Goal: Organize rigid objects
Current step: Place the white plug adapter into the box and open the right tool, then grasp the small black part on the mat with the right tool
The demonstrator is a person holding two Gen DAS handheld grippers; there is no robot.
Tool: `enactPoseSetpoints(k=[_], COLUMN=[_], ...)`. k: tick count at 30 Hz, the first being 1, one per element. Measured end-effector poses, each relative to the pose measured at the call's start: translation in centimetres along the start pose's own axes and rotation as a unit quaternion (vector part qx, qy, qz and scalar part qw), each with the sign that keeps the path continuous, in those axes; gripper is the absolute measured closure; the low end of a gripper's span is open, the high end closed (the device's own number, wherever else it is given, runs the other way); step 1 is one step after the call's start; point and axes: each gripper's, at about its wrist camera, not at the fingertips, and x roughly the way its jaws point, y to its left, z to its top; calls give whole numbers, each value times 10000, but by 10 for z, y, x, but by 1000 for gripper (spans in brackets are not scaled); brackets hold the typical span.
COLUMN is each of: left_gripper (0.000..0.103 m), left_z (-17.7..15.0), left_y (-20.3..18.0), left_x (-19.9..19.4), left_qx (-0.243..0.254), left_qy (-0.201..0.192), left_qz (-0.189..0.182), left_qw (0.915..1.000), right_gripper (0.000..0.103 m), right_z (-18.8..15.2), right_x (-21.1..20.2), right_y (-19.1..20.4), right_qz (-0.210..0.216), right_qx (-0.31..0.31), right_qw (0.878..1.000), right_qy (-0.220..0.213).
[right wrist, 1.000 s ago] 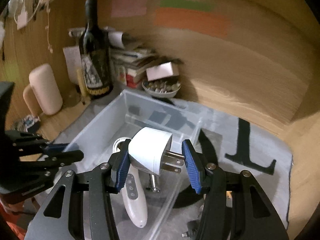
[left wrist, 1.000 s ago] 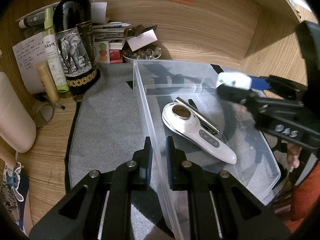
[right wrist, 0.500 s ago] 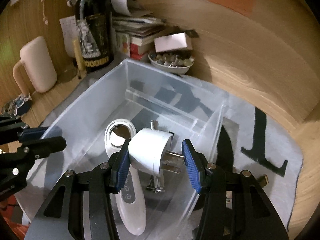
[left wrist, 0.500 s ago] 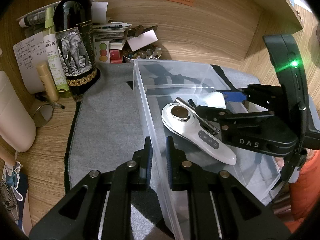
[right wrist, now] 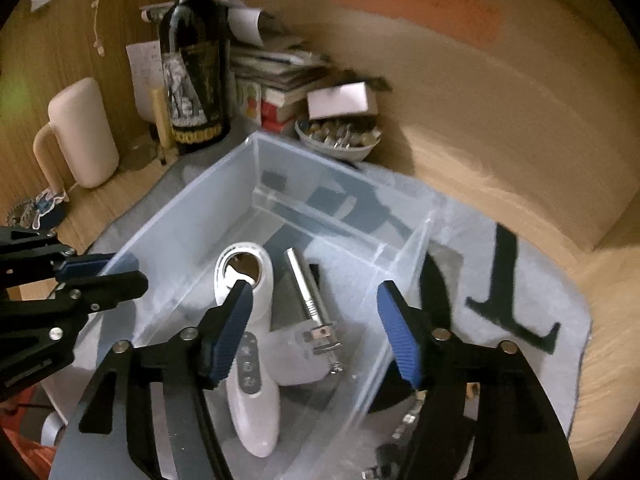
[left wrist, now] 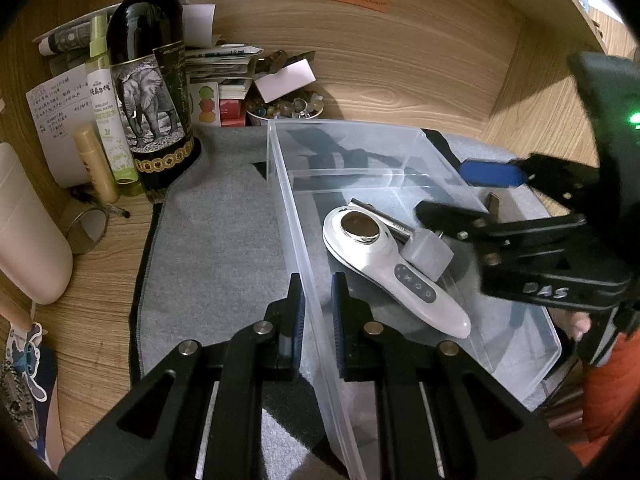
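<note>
Inside clear plastic bin (right wrist: 192, 216), boxy white plug (right wrist: 298, 356), right tongs (right wrist: 316, 330) wide, empty, left tongs (left wrist: 317, 304) pinching bin wall

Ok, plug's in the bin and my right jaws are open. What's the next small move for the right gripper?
Probably lift the right gripper straight up and out of the clear bin. Its jaws stand wide with nothing between them, and the white plug lies on the bin floor beside the white handheld device. The left gripper straddles the bin's near wall.
</note>
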Motion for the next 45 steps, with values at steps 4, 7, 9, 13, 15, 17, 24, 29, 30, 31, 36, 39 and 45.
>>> enactPoseSetpoints(k=[4,7,9,13,15,17,24,29,30,31,36,39,45], left_gripper=[91,91,91,91,91,91,91,91,91,91,91,91,91], left_z=[0,0,0,0,0,0,1,0,0,0,0,0,0], left_y=[0,0,-1,0,-1,-1,1,0,1,1,1,1,1], left_x=[0,0,-1,-1,0,-1,0,0,0,0,0,0,0], left_qx=[2,-2,16,-5,-3,3,10,11,13,15,13,18,20], left_qy=[0,6,6,5,5,2,4,4,2,3,2,4,2], left_qz=[2,5,16,1,4,2,8,8,8,12,1,8,5], left_qw=[10000,10000,10000,10000,10000,10000,10000,10000,10000,10000,10000,10000,10000], right_gripper=[27,27,27,27,27,23,22,22,22,22,22,22,26], right_z=[0,-1,-4,-14,-22,-32,-75,-105,-109,-112,-131,-135,-136], right_x=[-21,-39,-49,-62,-67,-69,-59,-46,-43,-41,-28,-27,-27], right_y=[-8,-20,-30,-50,-59,-65,-70,-64,-63,-61,-60,-58,-48], right_qz=[-179,-294,-365,-601,-719,-780,-853,-573,-528,-491,-213,-207,-368], right_qx=[117,309,463,788,919,1056,1290,1474,1496,1522,1784,1773,1499], right_qw=[9993,9979,9966,9931,9914,9900,9880,9864,9859,9853,9799,9802,9853], right_qy=[-294,-495,-577,-621,-592,-521,35,456,528,594,869,862,726])
